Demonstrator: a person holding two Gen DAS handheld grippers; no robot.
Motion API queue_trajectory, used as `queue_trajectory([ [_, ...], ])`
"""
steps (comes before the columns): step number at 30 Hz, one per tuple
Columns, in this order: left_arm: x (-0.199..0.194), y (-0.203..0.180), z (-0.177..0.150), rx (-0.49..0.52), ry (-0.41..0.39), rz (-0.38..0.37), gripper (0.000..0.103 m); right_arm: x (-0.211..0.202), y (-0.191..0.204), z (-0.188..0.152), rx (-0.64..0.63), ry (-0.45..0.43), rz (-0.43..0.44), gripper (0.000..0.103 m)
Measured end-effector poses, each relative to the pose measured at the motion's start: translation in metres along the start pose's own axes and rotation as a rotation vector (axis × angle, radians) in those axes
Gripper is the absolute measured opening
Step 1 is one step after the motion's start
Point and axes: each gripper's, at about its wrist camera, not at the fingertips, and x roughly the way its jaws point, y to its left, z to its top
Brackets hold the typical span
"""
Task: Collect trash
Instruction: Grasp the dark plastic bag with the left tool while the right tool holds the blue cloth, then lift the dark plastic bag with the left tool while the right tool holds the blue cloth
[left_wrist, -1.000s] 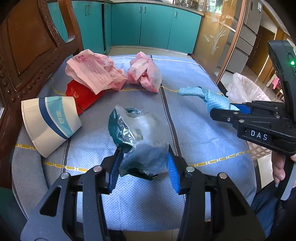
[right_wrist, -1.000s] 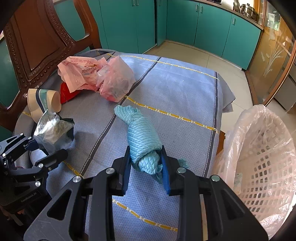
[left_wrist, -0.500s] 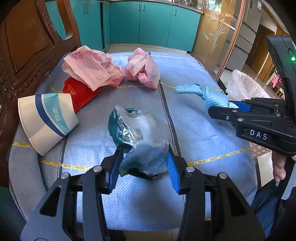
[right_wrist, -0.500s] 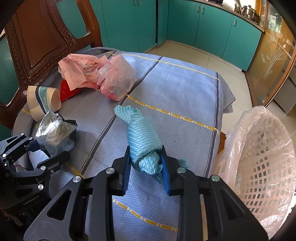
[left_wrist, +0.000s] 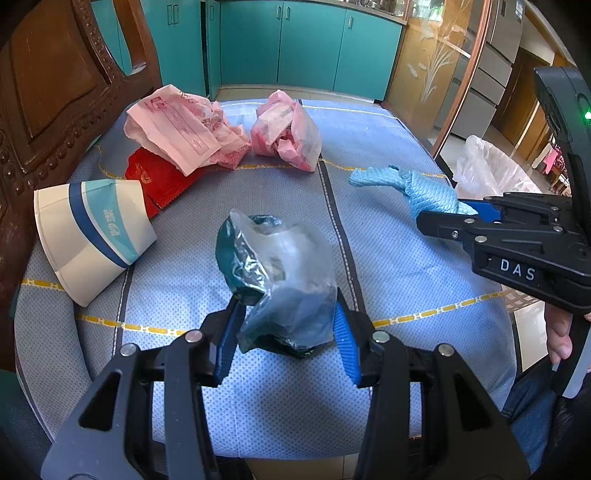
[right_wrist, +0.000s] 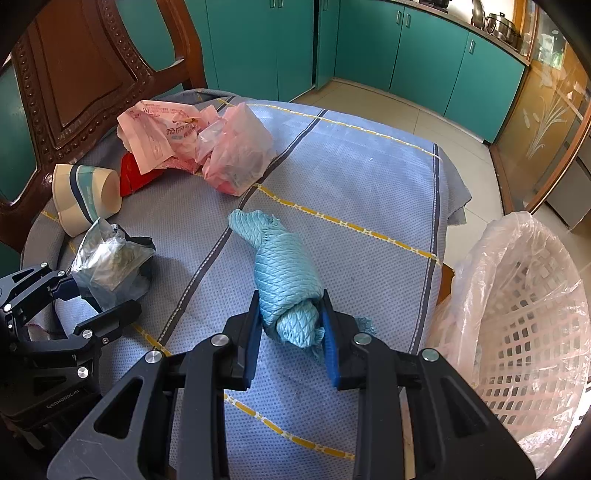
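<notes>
Left gripper (left_wrist: 286, 334): we held the crumpled clear-and-dark plastic bag (left_wrist: 277, 280) between the blue pads, jaws at a middling width and pressed against its lower end.
Right gripper (right_wrist: 290, 334): we held the knotted light-blue cloth (right_wrist: 284, 273) at its near end, jaws narrowed tight around it.
Change over the last second: we found almost none. Both grips kept the same width, and both items sat in the jaws just as they had a second before. The table only drifted slightly in the left wrist view.
Meaning for the task: we judged both pickups complete and the transfer not yet begun; this was a pause with two items secured.
Location of held trash: both items were over the blue tablecloth (right_wrist: 369, 177), the bag near the left front edge, the cloth near the right front edge. We could not tell whether either was clear of the surface.
Bin: the lined white mesh basket (right_wrist: 524, 332) stood off the right edge of the table, just beside the right gripper.
Trash remaining: a paper cup (left_wrist: 92, 240) on its side, a red packet (left_wrist: 159, 181) partly under crumpled pink paper (left_wrist: 181, 129), and a pink plastic bag (left_wrist: 288, 131), all toward the far left by the wooden chair (left_wrist: 55, 85).
Next step, our judgement: carry the cloth to the basket first, since it was nearer.
</notes>
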Motion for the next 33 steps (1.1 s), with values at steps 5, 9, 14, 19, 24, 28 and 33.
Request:
queue_trajectory([
  [5, 0.0005, -0.0001, 0.0003, 0.001, 0.0, 0.0, 0.047, -0.0002, -0.0001, 0.0002, -0.004, -0.001, 0.001, 0.029],
  [9, 0.0009, -0.0007, -0.0002, 0.003, 0.002, 0.001, 0.047, 0.001, 0.0013, -0.0001, -0.008, 0.001, -0.001, 0.029],
  [14, 0.002, -0.0011, -0.0018, -0.001, 0.01, -0.002, 0.047, 0.0023, 0.0027, -0.0003, -0.012, 0.003, -0.002, 0.029],
  [19, 0.0033, 0.0004, -0.0042, -0.01, 0.018, -0.002, 0.047, 0.0029, 0.003, -0.0007, -0.013, 0.003, -0.002, 0.029],
  [24, 0.0018, -0.0005, -0.0039, -0.003, 0.012, 0.0, 0.047, 0.0038, 0.004, -0.0014, -0.015, 0.004, -0.004, 0.029],
  [28, 0.0008, -0.0019, -0.0033, 0.007, 0.006, -0.001, 0.045, 0.0041, 0.0041, -0.0015, -0.014, 0.004, -0.004, 0.029],
  [33, -0.0041, -0.0033, -0.003, 0.008, -0.012, 0.004, 0.044, 0.0049, 0.0048, -0.0021, -0.014, 0.004, -0.004, 0.029],
])
